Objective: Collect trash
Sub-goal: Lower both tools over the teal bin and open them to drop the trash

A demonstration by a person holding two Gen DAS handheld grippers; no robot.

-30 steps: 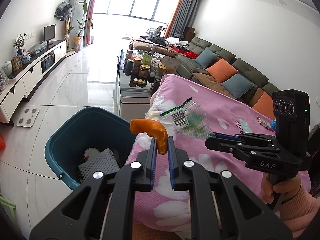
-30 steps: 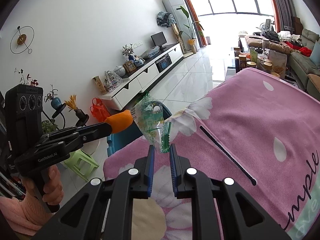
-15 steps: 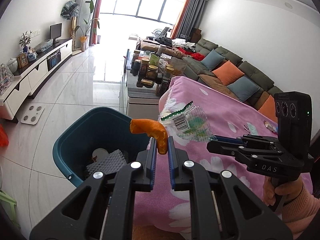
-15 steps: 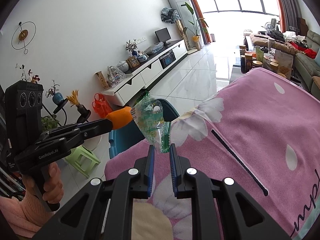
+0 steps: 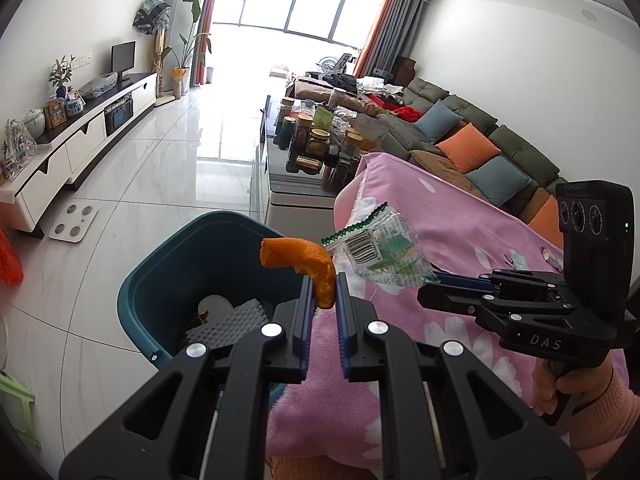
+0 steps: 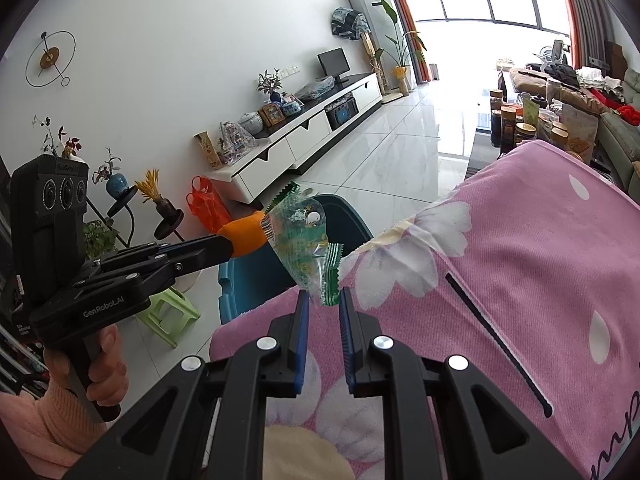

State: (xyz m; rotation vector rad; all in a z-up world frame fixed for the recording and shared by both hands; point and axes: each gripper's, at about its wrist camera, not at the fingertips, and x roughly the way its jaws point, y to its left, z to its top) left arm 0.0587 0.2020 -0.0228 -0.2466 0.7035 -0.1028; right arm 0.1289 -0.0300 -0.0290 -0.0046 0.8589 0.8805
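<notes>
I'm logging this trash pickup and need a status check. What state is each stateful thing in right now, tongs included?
Left tongs: shut on the orange peel.
Right tongs: shut on the plastic wrapper.
Orange peel: held in the air, curled, over the bin's near edge.
Plastic wrapper: held in the air, crumpled, empty-looking.
Teal bin: open-topped, partly filled with trash.
Pink blanket: spread over the table, draping off its edge.

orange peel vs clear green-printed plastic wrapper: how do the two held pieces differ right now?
1. The orange peel is opaque, thick and curved; the clear green-printed plastic wrapper is thin, see-through and crinkled, with a barcode.
2. The peel is pinched in the left gripper; the wrapper hangs from the right gripper.
3. The peel sits nearer the teal bin; the wrapper is over the pink floral cloth's edge.
Shared: both are gripped, neither dropped yet.
</notes>
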